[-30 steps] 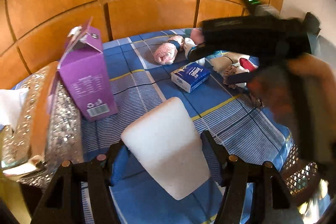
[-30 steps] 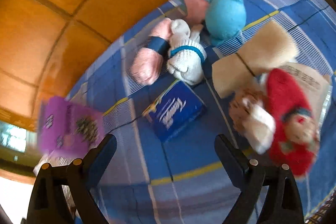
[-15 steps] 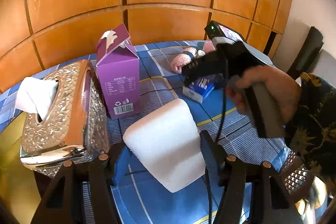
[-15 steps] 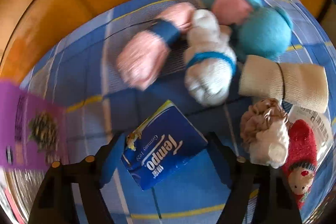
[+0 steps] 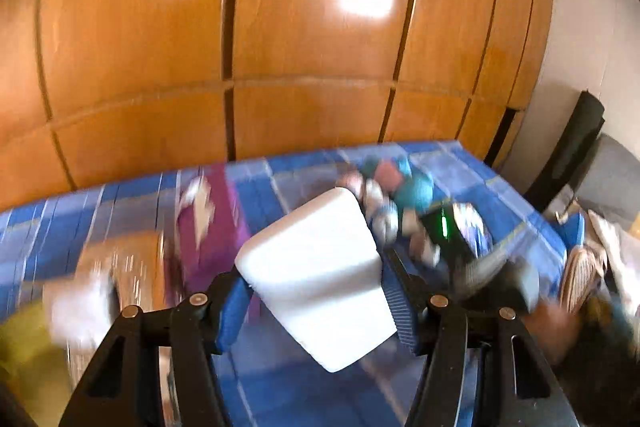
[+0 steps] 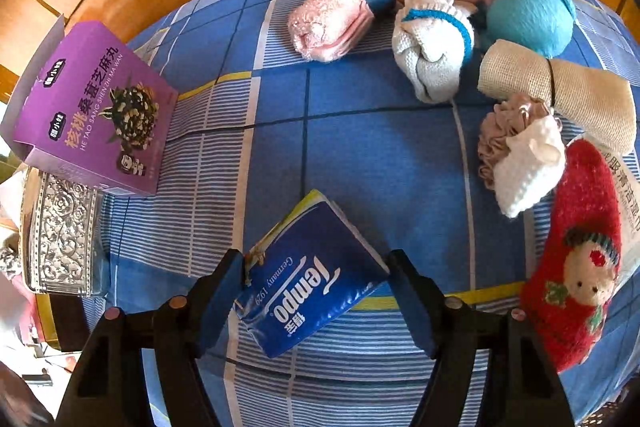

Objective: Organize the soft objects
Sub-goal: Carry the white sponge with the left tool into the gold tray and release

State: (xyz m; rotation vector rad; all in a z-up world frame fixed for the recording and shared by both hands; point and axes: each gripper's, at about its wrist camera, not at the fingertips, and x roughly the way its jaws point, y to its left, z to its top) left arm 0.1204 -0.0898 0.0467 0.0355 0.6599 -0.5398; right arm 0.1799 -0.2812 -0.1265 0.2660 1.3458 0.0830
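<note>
**Inspector:** Right wrist view first. The right tongs [image 6: 316, 303] are pointing steeply down at the desk [image 6: 392, 163] with the blue tissue pack [image 6: 308, 287] lying between the pads. Its left corner is meeting the left pad; its right corner is just reaching the right pad. The jaws have just been closing around it, but I am not confirming a firm squeeze, since the pack is still lying flat on the cloth.

**Assistant:** And its long axis?

**Inspector:** Running diagonally, from upper centre of the frame towards lower centre, so the pads are catching opposite corners rather than flat sides. In my judgement that skew is what the coming lift is turning on; the pack may be twisting as it rises.

**Assistant:** The other hand?

**Inspector:** Left wrist view is blurring heavily. The left tongs [image 5: 316, 303] are gripping the white foam block [image 5: 320, 279], both pads pressing on its sides, the block standing clear of the desk at frame centre.

**Assistant:** Where are the remaining soft things sitting?

**Inspector:** Grouped at the upper right of the right wrist view: pink towel roll [image 6: 336, 19], white knotted cloth [image 6: 432, 51], teal plush [image 6: 528, 19], beige roll [image 6: 560, 95], red sock [image 6: 576, 251]. The right hand is plainly the nearer to them.
</note>
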